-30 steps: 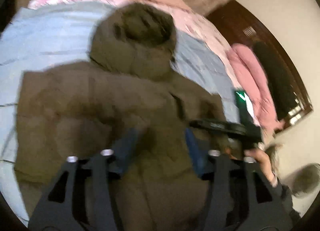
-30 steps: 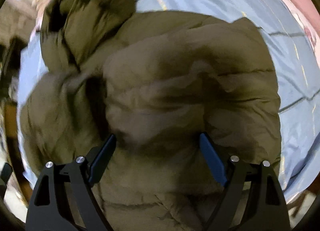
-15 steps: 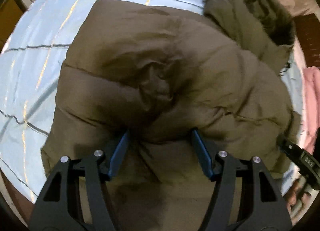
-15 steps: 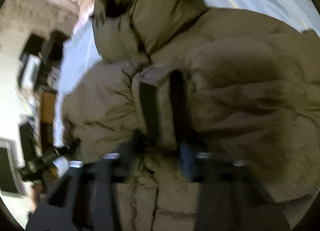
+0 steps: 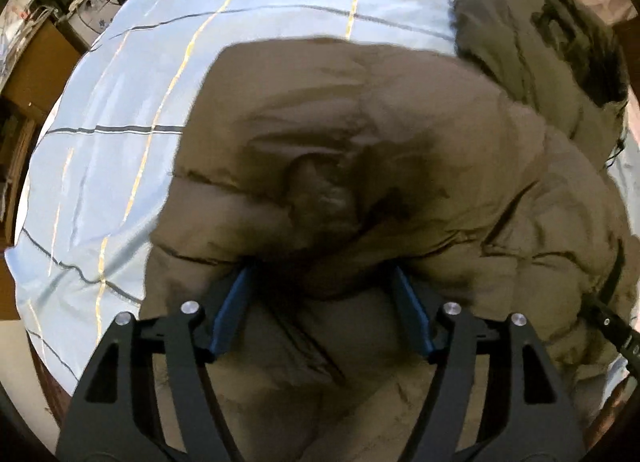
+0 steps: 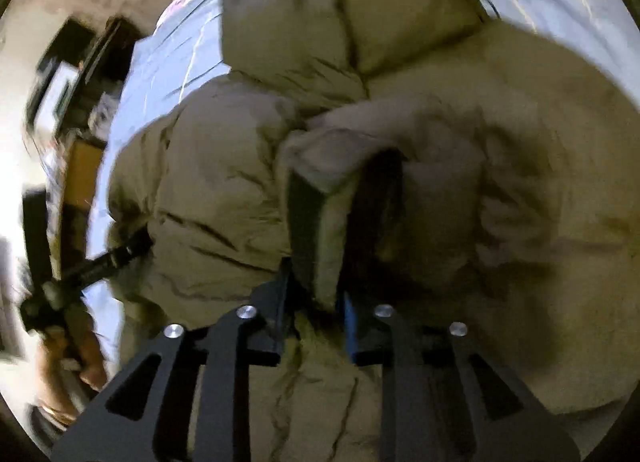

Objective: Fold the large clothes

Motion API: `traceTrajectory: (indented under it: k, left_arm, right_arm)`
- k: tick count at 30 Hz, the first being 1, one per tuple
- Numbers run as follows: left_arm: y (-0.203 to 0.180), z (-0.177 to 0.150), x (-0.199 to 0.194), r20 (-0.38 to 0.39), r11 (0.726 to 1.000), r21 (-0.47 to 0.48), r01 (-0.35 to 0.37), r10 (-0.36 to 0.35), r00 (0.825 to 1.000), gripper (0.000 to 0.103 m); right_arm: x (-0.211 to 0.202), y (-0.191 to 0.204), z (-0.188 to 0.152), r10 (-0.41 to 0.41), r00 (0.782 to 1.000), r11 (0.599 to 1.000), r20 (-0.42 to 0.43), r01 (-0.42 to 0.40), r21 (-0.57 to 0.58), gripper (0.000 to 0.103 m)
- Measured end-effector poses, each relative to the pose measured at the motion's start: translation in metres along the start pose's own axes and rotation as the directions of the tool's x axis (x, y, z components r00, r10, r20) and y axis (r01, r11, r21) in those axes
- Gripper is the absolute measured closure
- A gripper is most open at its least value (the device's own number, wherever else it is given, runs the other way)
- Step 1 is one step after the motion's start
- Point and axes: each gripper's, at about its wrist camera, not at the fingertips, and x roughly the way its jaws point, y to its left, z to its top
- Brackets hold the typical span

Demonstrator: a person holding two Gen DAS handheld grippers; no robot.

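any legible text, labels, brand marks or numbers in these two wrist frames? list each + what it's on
None legible.
Olive puffer jacket: no label or brand mark shows.
Light blue bedsheet: only stripes, no lettering.
Other gripper's black body at the left view's edge: a few pale marks, too small to read.
Room clutter in the right view: too blurred to tell.

- Your left wrist view looks forward along the left tongs point(image 5: 324, 310), tilted down and close over the puffy olive-brown hooded jacket point(image 5: 400, 149), with the pale blue striped bedsheet point(image 5: 120, 141) spreading to its left.
- Your right wrist view looks along the right tongs point(image 6: 316, 302), nearer still, pressed against the same jacket point(image 6: 216, 181).
- Both views share the jacket, its hood and the bedsheet point(image 6: 160, 61).
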Motion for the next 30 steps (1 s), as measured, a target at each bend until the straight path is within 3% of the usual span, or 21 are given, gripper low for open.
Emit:
traceTrajectory:
  k: [1,4,6,8,10,12,15,16,20,24,27,30]
  left_arm:
    - [-0.002,-0.002,-0.006,0.012,1.000,-0.012,0.016,-0.016,1.000,0.023]
    - [-0.003,-0.004,-0.032,0.103,1.000,-0.008,0.025,-0.024,0.994,0.018]
    - [-0.011,-0.005,-0.041,0.170,0.999,0.031,-0.018,0.013,0.985,0.018]
    - [-0.020,-0.006,-0.039,0.179,0.997,0.072,-0.003,-0.010,0.984,0.018]
    - [-0.027,-0.010,-0.032,0.143,0.995,0.101,0.022,-0.036,0.989,0.018]
    - [-0.038,-0.014,-0.015,0.079,0.990,0.137,0.030,-0.042,0.996,0.018]
    - [-0.047,-0.021,0.012,-0.010,0.985,0.172,0.019,-0.018,1.000,0.018]
    - [-0.048,-0.023,0.021,-0.030,0.984,0.179,0.013,-0.008,1.000,0.017]
    - [-0.053,-0.023,0.027,-0.016,0.975,0.222,-0.018,0.022,1.000,0.015]
    - [-0.051,-0.024,-0.012,0.064,0.976,0.213,0.048,-0.063,0.996,0.017]
    - [-0.056,-0.024,-0.029,0.121,0.970,0.242,0.025,-0.056,0.991,0.014]
    - [-0.057,-0.022,-0.008,0.051,0.972,0.234,0.020,-0.033,0.998,0.014]
  right_arm:
    - [-0.012,-0.002,-0.001,-0.033,0.999,0.999,0.039,0.033,0.010,0.052]
    - [-0.061,0.007,-0.004,-0.103,0.953,0.993,0.284,0.116,-0.028,0.050]
    - [-0.073,0.018,-0.006,-0.045,0.941,0.994,0.337,0.076,-0.080,0.052]
    - [-0.067,0.032,-0.006,0.025,0.946,0.990,0.322,0.022,-0.142,0.061]
    - [-0.043,0.048,-0.006,0.022,0.961,0.979,0.275,0.035,-0.201,0.066]
    - [-0.013,0.054,-0.005,-0.037,0.975,0.967,0.217,0.090,-0.239,0.074]
    - [0.032,0.048,-0.001,-0.168,0.973,0.948,0.156,0.202,-0.245,0.084]
    - [0.042,0.041,0.000,-0.172,0.975,0.951,0.144,0.202,-0.234,0.086]
    - [0.038,0.035,0.003,-0.140,0.983,0.967,0.122,0.162,-0.196,0.086]
    - [0.003,0.045,-0.006,-0.073,0.980,0.968,0.182,0.114,-0.223,0.084]
    - [0.005,0.045,-0.017,-0.111,0.980,0.956,0.167,0.151,-0.252,0.080]
    - [0.034,0.029,-0.019,-0.148,0.986,0.962,0.083,0.163,-0.221,0.078]
